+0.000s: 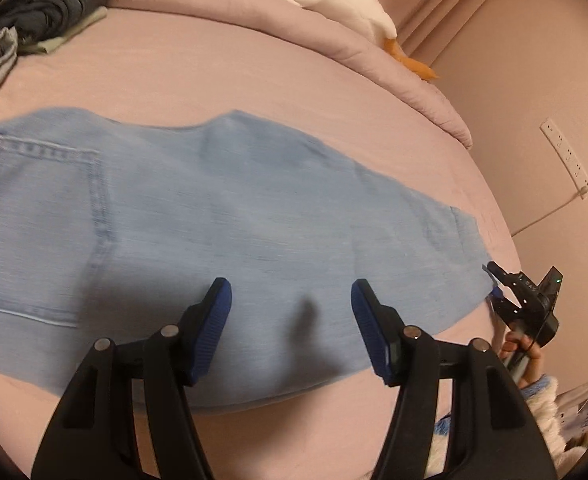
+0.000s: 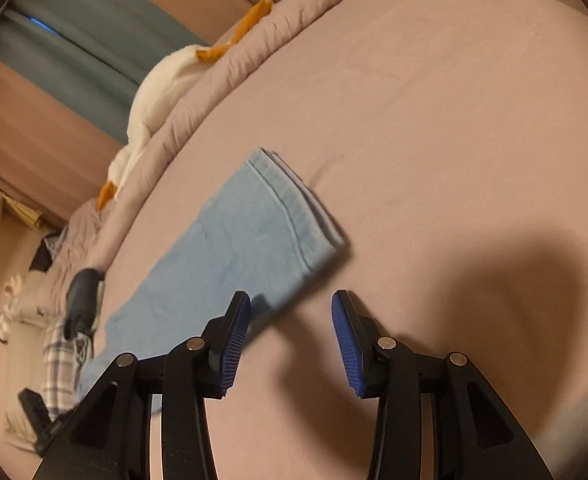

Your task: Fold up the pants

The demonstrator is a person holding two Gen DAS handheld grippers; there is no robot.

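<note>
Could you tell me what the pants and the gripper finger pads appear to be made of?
The pants look like light blue denim: matte woven texture, stitched back pocket and hem seam. The left gripper pads look like blue ribbed rubber or soft plastic, judging by fine ridges; the exact material is unclear.

Light-blue pants (image 1: 229,208) lie flat across the pink bed (image 1: 221,68), back pocket twd bed's left edge. Left gripper (image 1: 291,308) hovers over near edge w/ jaws apart. Right gripper (image 1: 494,282) at pants' right end; grip unclear. Dark clothes pile (image 1: 49,4) in far-left corner.
</note>
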